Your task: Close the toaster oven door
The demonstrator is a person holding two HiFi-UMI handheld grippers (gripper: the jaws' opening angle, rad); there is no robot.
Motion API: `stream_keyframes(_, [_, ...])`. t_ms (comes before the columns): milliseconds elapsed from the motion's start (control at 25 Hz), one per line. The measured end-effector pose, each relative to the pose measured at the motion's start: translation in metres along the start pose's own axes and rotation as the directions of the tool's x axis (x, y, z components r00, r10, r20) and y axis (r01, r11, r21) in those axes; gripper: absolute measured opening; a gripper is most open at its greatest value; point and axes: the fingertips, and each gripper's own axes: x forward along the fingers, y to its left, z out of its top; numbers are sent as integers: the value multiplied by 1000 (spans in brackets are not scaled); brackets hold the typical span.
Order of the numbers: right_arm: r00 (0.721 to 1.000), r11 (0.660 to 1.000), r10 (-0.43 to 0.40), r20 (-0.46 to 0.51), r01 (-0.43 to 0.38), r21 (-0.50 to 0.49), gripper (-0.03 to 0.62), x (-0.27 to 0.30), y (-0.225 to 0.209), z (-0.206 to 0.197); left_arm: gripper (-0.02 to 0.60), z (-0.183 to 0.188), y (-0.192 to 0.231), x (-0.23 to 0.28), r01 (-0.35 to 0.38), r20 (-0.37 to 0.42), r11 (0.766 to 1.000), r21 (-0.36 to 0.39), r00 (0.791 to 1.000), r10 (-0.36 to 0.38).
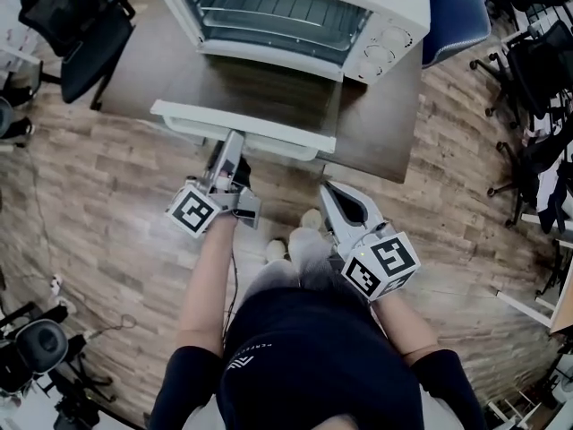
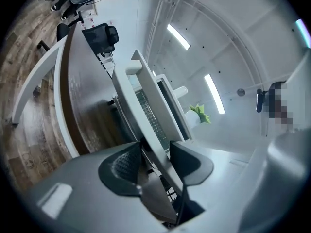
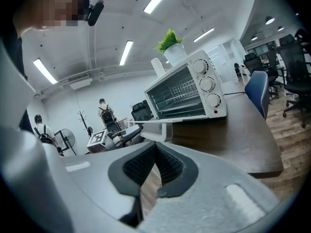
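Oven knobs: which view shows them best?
Right gripper view: the three knobs face the camera, stacked down the oven's right panel with nothing in front. Head view shows them from steeply above, small and foreshortened. Left gripper view misses them; of the oven it shows mainly the door.

The head view looks steeply down from above the person onto the bench (image 1: 376, 137) and the toaster oven (image 1: 394, 7) at its far side. The left gripper view, rolled sideways, sits right against the oven's open door (image 2: 146, 120). The right gripper view looks from farther back, low across the bench, at the oven's front. All three share oven and door.
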Motion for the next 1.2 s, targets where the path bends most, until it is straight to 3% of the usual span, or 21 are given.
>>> stream_keyframes(720, [993,995,93,66,-91,-27,3,14,-23,53,197,33,-46,30,56,85,998,35,995,-59])
stream_keyframes(920, [995,998,58,76,-56,-40,3,19,-38,63,196,40,-56,41,88,92,996,14,992,-89])
stream_keyframes(1200, [993,1000,-19,113,21,-20,3,29,-40,78,168,50,-74,61,198,60,978,-67,979,-194])
